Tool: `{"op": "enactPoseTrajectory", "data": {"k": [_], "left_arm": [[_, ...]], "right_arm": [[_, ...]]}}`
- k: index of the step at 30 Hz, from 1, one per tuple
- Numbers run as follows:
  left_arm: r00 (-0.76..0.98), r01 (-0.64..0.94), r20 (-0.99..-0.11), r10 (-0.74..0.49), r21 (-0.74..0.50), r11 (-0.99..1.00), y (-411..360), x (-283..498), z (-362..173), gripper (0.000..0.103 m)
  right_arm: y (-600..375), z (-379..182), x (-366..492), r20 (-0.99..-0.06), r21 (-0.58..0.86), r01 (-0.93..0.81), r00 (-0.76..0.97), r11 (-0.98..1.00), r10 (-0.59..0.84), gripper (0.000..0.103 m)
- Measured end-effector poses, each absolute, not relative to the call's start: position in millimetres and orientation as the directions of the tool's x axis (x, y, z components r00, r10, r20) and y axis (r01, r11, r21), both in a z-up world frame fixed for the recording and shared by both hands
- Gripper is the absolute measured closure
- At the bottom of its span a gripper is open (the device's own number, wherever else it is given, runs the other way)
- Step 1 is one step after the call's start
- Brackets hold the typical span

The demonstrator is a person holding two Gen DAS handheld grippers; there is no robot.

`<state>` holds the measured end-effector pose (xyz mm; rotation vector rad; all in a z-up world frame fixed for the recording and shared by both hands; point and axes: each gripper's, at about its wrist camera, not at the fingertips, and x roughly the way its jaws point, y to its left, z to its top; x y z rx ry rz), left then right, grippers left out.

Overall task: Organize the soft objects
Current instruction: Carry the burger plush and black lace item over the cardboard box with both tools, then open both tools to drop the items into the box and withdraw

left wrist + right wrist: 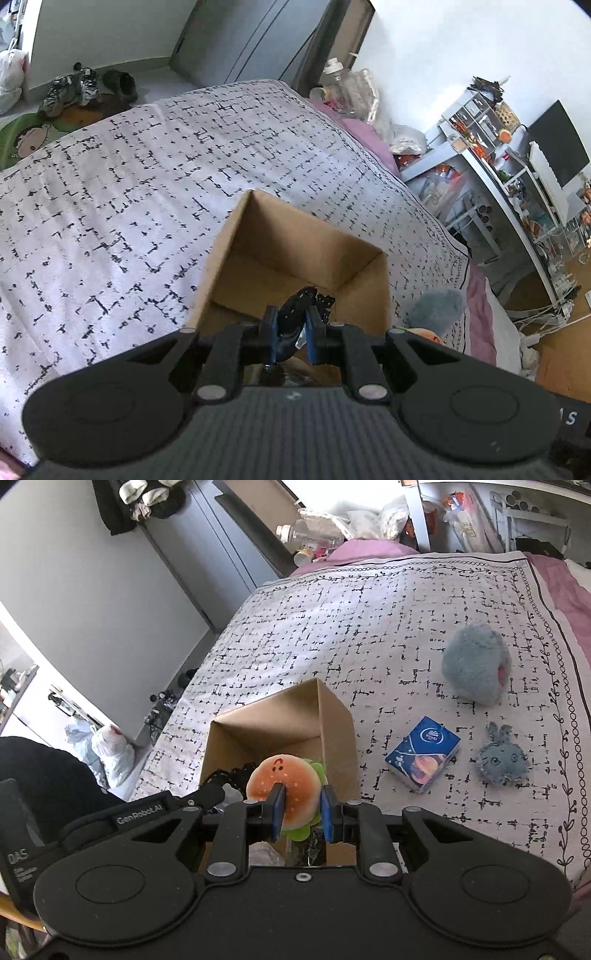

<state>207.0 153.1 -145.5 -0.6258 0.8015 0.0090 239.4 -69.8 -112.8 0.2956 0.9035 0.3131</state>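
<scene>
An open cardboard box (295,240) (332,716) stands on the patterned bedspread. My left gripper (291,332) is shut on a black lacy soft item (303,306) and holds it over the box opening; it also shows in the right wrist view (236,775). My right gripper (301,808) is shut on a burger plush (284,786) at the box's near edge. A fluffy blue plush (474,662) (437,308), a small blue bunny plush (502,760) and a blue tissue pack (423,755) lie on the bed to the right of the box.
The bedspread (110,203) stretches left and far of the box. A cluttered shelf and desk (517,177) stand past the bed's right side. Shoes (74,88) lie on the floor beyond the bed. Bottles and bags (314,535) crowd the far corner.
</scene>
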Motion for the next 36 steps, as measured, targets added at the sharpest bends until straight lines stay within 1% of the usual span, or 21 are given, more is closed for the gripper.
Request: {"op": "enactPoseTrajectory", "data": {"k": [2,4,8,15,21,23,25,26,28,29,30,31,33,36], "left_arm": [[0.708,-0.247,-0.671,-0.22,-0.527,0.813,156,207,-145,0.088],[0.709,-0.25,-0.673,-0.209,-0.517,0.819,158,206,-144,0.085],[0.693,-0.269,-0.691,-0.207,-0.514,0.814,164,206,-145,0.085],[0.717,-0.279,-0.664,-0.21,-0.55,0.787,176,199,-141,0.083],[0.723,-0.282,-0.659,-0.207,-0.555,0.782,180,197,-140,0.083],[0.722,-0.28,-0.661,-0.207,-0.552,0.785,180,197,-140,0.083],[0.718,-0.282,-0.667,-0.2,-0.541,0.792,179,197,-140,0.083],[0.715,-0.283,-0.67,-0.197,-0.536,0.796,179,198,-140,0.081],[0.71,-0.284,-0.678,-0.19,-0.523,0.804,177,198,-140,0.073],[0.709,-0.284,-0.681,-0.185,-0.515,0.808,176,198,-139,0.066],[0.708,-0.284,-0.683,-0.178,-0.506,0.815,175,197,-138,0.059],[0.709,-0.281,-0.683,-0.174,-0.5,0.819,174,197,-137,0.056],[0.706,-0.276,-0.687,-0.172,-0.49,0.827,171,198,-135,0.043],[0.707,-0.254,-0.686,-0.17,-0.471,0.845,163,197,-129,0.034]], "right_arm": [[-64,-115,241,-0.723,0.373,-0.138,0.576,0.917,0.381,0.082],[-59,-117,242,-0.728,0.364,-0.14,0.574,0.921,0.375,0.082],[-48,-122,243,-0.74,0.348,-0.142,0.565,0.927,0.365,0.082],[-32,-127,244,-0.753,0.332,-0.155,0.55,0.93,0.361,0.082],[-25,-125,242,-0.752,0.326,-0.165,0.551,0.931,0.361,0.08],[-28,-123,241,-0.753,0.321,-0.164,0.553,0.933,0.356,0.075],[-33,-121,238,-0.753,0.319,-0.155,0.557,0.935,0.349,0.057],[-35,-119,236,-0.751,0.317,-0.151,0.563,0.936,0.345,0.054],[-42,-115,232,-0.743,0.305,-0.155,0.579,0.94,0.336,0.044],[-45,-112,230,-0.74,0.294,-0.158,0.586,0.943,0.329,0.039],[-48,-110,229,-0.739,0.286,-0.158,0.592,0.945,0.322,0.027],[-51,-108,226,-0.735,0.278,-0.157,0.6,0.948,0.315,0.016],[-58,-103,222,-0.719,0.263,-0.165,0.623,0.95,0.308,0.01],[-68,-98,216,-0.699,0.239,-0.176,0.652,0.955,0.295,0.003]]}}
